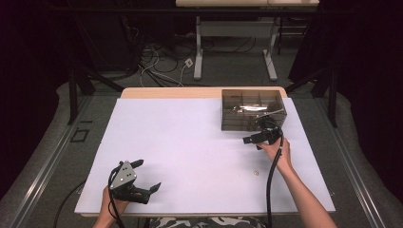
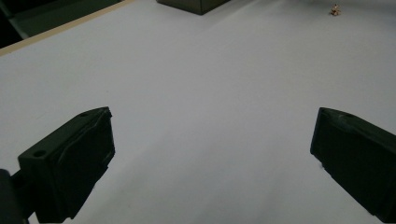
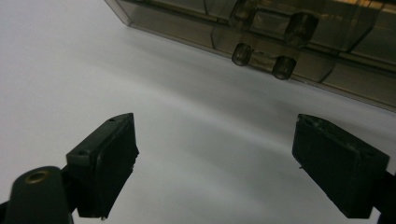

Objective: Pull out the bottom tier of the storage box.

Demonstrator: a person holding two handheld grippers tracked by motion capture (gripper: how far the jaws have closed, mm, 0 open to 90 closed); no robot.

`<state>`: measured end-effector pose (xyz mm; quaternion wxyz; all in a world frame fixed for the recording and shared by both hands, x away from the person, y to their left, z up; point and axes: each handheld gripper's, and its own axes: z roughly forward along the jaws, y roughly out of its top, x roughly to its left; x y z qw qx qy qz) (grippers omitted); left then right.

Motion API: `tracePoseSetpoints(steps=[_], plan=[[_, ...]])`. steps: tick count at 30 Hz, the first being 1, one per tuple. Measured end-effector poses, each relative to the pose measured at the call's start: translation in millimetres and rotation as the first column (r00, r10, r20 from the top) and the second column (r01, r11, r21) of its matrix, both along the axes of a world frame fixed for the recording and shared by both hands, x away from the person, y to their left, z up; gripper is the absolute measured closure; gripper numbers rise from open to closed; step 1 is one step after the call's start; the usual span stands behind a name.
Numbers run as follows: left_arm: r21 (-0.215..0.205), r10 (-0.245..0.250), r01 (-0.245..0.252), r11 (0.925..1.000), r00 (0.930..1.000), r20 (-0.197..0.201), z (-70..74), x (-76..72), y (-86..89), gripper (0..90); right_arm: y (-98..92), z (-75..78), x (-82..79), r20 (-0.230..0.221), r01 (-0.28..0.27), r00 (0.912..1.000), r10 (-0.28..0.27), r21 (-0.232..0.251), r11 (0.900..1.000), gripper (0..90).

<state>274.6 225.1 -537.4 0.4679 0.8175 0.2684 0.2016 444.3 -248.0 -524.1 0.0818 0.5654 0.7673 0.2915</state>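
From the high view, a white sheet (image 1: pixel 190 152) covers the table, and a smoky clear plastic box (image 1: pixel 252 108) with inner compartments sits at its far right. The right gripper (image 1: pixel 259 137) hovers just in front of the box's near wall, held in the person's right hand (image 1: pixel 277 153), its cable trailing back along the forearm. The left gripper (image 1: pixel 142 176) rests low at the near left corner of the sheet, well apart from the box, its jaws spread with nothing between them. A tiny gold-coloured piece (image 1: pixel 255 173) lies on the sheet near the right forearm; it is too small to make out. The left gripper view looks across bare sheet between two wide-set black jaws, with a corner of the box (image 2: pixel 196 4) at the top edge and the small piece (image 2: pixel 335 9) far off at the top right. The right gripper view shows its jaws released and empty, standing apart over the sheet, and close ahead the box's front wall (image 3: pixel 299 51) with two round hinge-like knobs, a detail the high view leaves unclear. No writing or label can be read anywhere.
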Motion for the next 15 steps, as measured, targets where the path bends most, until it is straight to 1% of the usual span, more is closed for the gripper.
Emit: tracePoseSetpoints(steps=[2,3,4,5,6,11,12,14,15], plan=[[0.003,-0.001,0.001,1.0,1.0,0.004,0.3,0.0,0.2,0.0,1.3,-0.1,2.3,0.007,0.017,0.9998,-0.017,-0.01,1.0,14.8],[0.0,-0.001,0.001,1.0,1.0,0.002,0.1,0.0,0.2,0.0,2.2,0.0,2.9,0.003,0.023,0.9997,-0.023,-0.003,1.0,15.4],[-0.001,0.0,0.0,1.0,1.0,0.001,0.0,0.1,0.4,0.0,2.7,-0.6,4.2,0.005,0.039,0.9992,-0.039,-0.014,0.999,17.4],[0.0,0.001,-0.001,1.0,1.0,0.0,-0.1,0.1,0.3,0.0,2.2,-1.0,5.2,0.002,0.038,0.9993,-0.038,-0.013,0.999,18.1],[0.0,0.0,0.0,1.0,1.0,0.0,-0.1,0.1,0.4,0.0,2.8,-1.8,6.3,0.006,0.061,0.9981,-0.061,-0.012,0.998,19.2],[0.0,0.0,0.0,1.0,1.0,0.0,-0.1,0.0,0.3,0.0,3.0,-4.4,11.5,0.007,0.111,0.9938,-0.111,-0.008,0.994,25.2],[0.0,0.0,0.0,1.0,1.0,0.0,-0.1,0.1,0.3,0.0,3.2,-5.7,13.0,0.014,0.116,0.9932,-0.116,0.004,0.993,26.6],[0.0,0.0,0.0,1.0,1.0,0.0,-0.1,0.1,0.3,0.0,4.3,-6.5,14.9,0.011,0.129,0.9916,-0.129,0.003,0.992,29.6],[-0.001,0.0,0.0,1.0,1.0,-0.001,-0.2,0.1,0.3,0.0,4.6,-7.5,15.8,0.019,0.13,0.9913,-0.13,0.011,0.991,31.3]])
